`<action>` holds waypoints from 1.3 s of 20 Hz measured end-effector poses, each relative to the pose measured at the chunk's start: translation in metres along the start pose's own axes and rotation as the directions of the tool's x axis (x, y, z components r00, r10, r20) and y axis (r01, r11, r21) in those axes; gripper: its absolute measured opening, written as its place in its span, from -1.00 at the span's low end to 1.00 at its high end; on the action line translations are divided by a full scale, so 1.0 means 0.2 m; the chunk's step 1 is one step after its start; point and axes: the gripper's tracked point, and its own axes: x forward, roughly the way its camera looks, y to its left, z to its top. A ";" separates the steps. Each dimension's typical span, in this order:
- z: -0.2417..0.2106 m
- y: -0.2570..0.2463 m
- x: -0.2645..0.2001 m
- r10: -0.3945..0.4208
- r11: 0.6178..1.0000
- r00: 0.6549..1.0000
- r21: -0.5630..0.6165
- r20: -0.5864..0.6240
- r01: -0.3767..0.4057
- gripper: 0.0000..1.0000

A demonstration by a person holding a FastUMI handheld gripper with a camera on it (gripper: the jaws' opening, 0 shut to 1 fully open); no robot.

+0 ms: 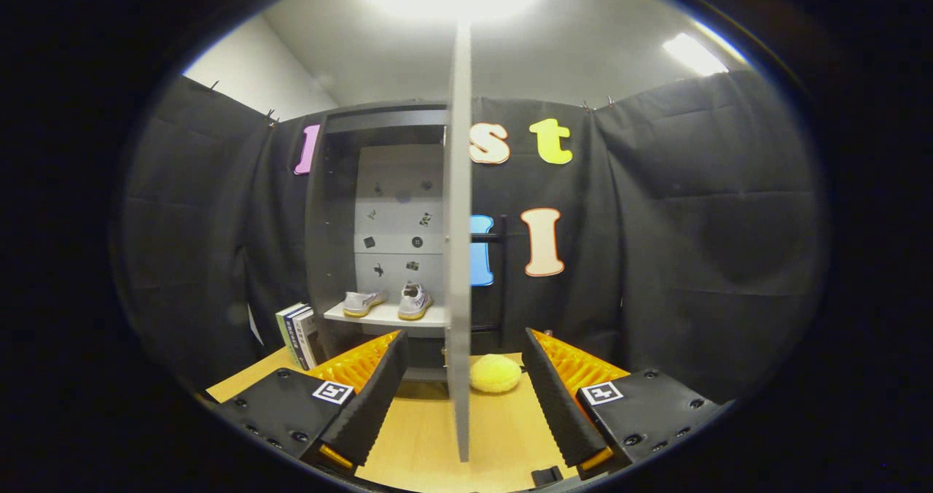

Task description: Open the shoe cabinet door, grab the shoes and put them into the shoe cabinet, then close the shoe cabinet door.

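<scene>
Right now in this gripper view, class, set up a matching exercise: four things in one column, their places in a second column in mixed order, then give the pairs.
Things:
1. shoes
2. yellow ball
3. books
4. cabinet door

Places:
A. upright on the table, left of the cabinet
B. edge-on between the open gripper's fingers
C. on the cabinet's white shelf
D. on the table, just right of the door

Pairs: 1-C, 2-D, 3-A, 4-B

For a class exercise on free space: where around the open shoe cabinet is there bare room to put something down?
Bare tabletop lies between the open gripper fingers, left of the door edge, and right of it around the yellow ball. The shelf is crowded: both shoes stand there. Books fill the gap left of the cabinet.
</scene>
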 end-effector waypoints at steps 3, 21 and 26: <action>0.02 -0.20 0.08 0.005 1.000 1.000 0.012 0.024 -0.005 0.94; 0.02 -0.22 0.68 0.209 0.966 0.978 0.159 -0.003 -0.206 0.95; 0.05 -0.20 0.66 0.177 0.978 0.984 0.113 -0.003 -0.176 0.91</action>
